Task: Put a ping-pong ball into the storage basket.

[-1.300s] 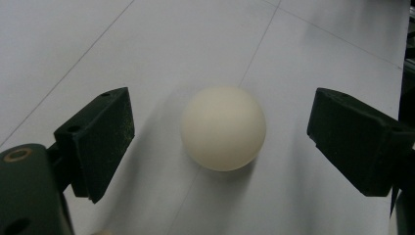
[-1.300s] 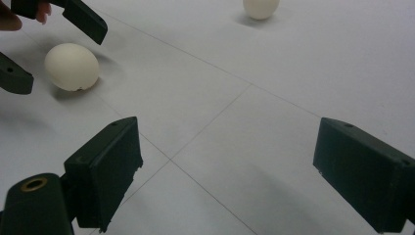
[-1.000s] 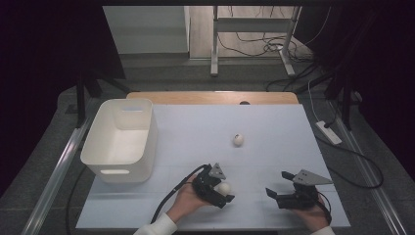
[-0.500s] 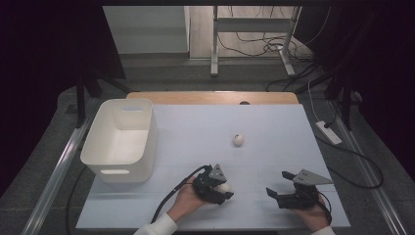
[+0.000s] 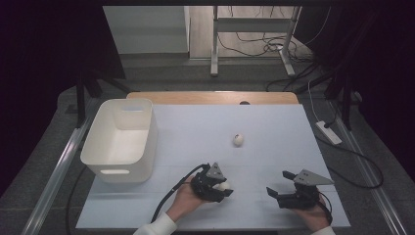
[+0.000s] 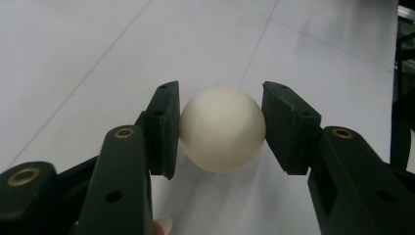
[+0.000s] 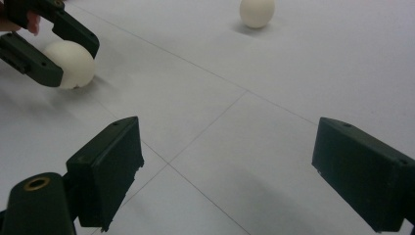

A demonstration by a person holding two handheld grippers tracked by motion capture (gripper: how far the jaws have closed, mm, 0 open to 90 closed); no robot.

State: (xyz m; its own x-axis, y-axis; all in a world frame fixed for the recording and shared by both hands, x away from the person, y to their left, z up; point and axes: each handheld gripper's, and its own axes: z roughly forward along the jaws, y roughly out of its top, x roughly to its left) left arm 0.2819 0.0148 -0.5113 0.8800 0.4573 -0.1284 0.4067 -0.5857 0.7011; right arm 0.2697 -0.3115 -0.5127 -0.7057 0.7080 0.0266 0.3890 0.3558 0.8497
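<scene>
Left gripper (image 6: 222, 129) clamped on a white ball (image 6: 222, 128) near the front of the table.

Its black jaws have just been closing and now press both sides of the ball, which is smooth, matte and round, and rests on the pale sheet (image 5: 195, 127) covering the table. The right gripper (image 7: 227, 171) stands near with its jaws wide apart and nothing between them. A second ball (image 5: 238, 140) with a small dark mark, too small to read, lies farther up the sheet. At the left sits a white plastic bin (image 5: 98, 147) with rounded corners and a handle slot, nothing in it.
</scene>
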